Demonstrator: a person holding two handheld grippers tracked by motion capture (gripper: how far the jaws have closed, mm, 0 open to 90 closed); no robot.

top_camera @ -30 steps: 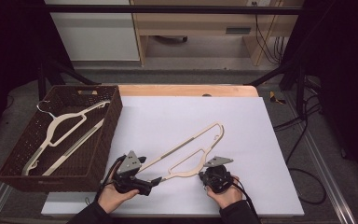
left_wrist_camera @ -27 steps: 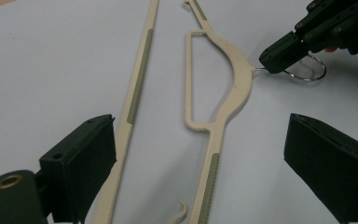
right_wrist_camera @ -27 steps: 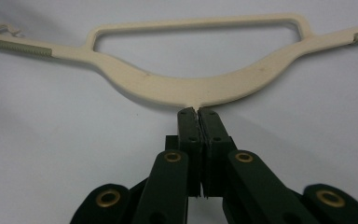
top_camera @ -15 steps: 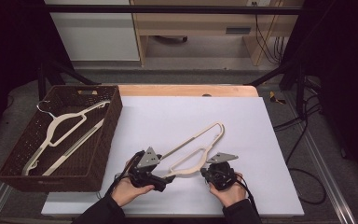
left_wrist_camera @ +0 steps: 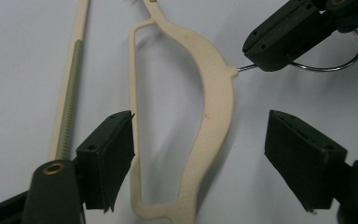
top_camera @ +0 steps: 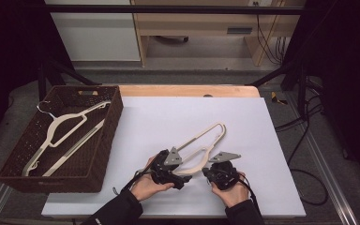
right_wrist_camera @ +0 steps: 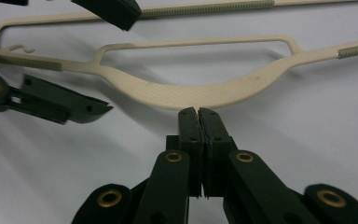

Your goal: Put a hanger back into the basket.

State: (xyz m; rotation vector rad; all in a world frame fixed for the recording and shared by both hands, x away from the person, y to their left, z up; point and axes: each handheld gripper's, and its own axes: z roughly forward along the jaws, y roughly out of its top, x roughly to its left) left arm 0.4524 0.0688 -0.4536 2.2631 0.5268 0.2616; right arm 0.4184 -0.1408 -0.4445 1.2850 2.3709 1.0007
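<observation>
— Since a moment ago, what has moved?
— Left tool (left_wrist_camera: 200,154) has slid in, jaws apart astride the cream hanger (left_wrist_camera: 212,107).
— And the right tool (right_wrist_camera: 199,116)?
— Pinched together on the hanger's metal hook (left_wrist_camera: 326,65); the hanger lies on the white surface (top_camera: 168,117), right of the basket (top_camera: 104,154).

Layout of my bench at this moment

On the bench (top_camera: 272,140) I see the basket (top_camera: 104,140) at the left side, and inside it lies one hanger (top_camera: 63,129). To the right of the basket, near the front edge, a second hanger (top_camera: 201,140) lies flat on the bench. The left hand-held gripper (top_camera: 180,180) is at its near left end, with jaws on either side of the hanger's body. The right hand-held gripper (top_camera: 214,174) is just right of it, at the hanger's hook (left_wrist_camera: 328,56).
</observation>
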